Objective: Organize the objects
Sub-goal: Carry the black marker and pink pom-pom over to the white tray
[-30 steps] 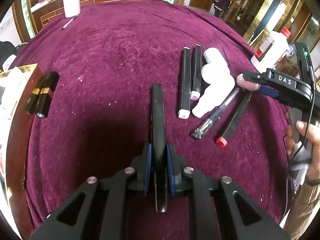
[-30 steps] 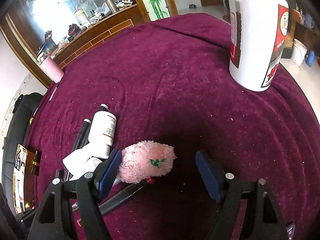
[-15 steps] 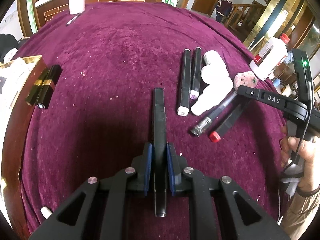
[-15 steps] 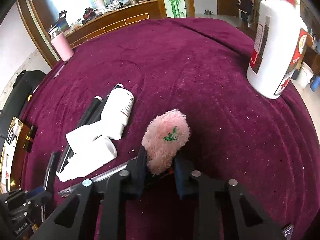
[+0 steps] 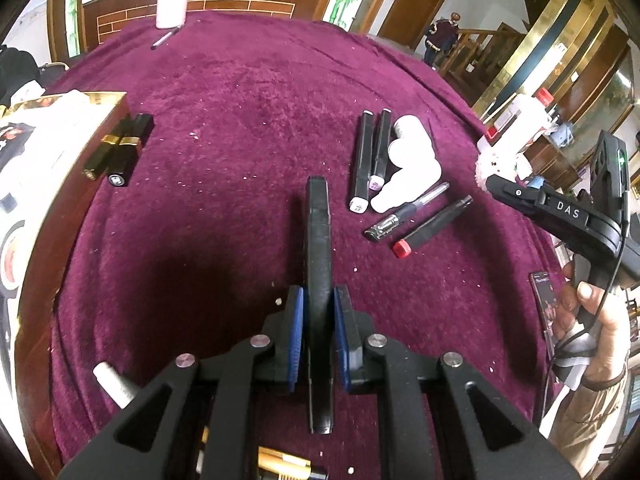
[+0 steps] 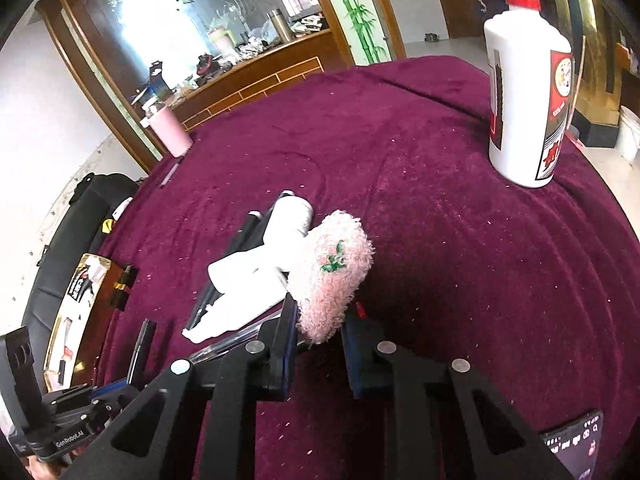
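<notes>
Two held things: a pink plush toy (image 6: 334,270) in the right gripper (image 6: 318,340), a black pen-like stick (image 5: 318,248) in the left gripper (image 5: 318,332).
Plush: soft, light and squashy, judging by its fuzz; pinched at its near end, the rest poking out above the maroon tablecloth (image 6: 460,240). A deeper bite nearer its middle would likely flop less.
Stick: stiff and smooth, clamped narrowly near its near end, so it may pivot.
Neighbours: markers (image 5: 362,160), white tubes (image 5: 412,160) and a clear pen (image 5: 408,212) lie together on the cloth, right of the stick.
Far right: an upright white bottle (image 6: 524,92).
</notes>
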`<state>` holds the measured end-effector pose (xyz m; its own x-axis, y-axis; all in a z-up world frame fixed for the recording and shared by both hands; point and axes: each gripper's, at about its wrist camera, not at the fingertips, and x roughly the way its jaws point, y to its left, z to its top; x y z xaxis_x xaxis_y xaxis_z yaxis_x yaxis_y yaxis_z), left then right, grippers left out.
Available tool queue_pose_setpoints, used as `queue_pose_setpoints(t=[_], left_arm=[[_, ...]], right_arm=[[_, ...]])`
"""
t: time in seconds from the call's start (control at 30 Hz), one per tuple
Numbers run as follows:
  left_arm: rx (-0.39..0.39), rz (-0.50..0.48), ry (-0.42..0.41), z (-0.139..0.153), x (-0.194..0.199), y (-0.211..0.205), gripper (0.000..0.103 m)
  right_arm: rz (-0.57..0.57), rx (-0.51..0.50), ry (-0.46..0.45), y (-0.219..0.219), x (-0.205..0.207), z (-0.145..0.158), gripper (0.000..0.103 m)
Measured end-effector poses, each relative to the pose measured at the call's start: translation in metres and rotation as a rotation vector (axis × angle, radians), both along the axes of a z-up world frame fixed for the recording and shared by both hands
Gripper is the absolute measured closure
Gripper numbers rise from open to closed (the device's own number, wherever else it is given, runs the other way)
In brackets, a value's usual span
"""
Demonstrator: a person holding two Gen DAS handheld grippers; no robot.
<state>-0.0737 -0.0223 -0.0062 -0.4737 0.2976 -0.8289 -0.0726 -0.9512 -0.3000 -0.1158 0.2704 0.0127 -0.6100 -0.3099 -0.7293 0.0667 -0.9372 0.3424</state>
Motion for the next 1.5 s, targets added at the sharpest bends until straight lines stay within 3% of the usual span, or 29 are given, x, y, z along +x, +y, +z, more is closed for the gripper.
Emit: queue_pose_setpoints(t=[0.7, 1.5], left_arm=[[0.06, 0.157, 0.023, 0.03, 0.068, -0.074, 0.089], [0.093, 0.16, 0.038, 0.026, 0.087, -0.091, 0.089]], right_arm=[[0.23, 0.007, 0.003, -0.085, 0.028, -0.005, 0.081], [0.408, 0.021, -0.022, -0.173, 0.058, -0.015, 0.081]])
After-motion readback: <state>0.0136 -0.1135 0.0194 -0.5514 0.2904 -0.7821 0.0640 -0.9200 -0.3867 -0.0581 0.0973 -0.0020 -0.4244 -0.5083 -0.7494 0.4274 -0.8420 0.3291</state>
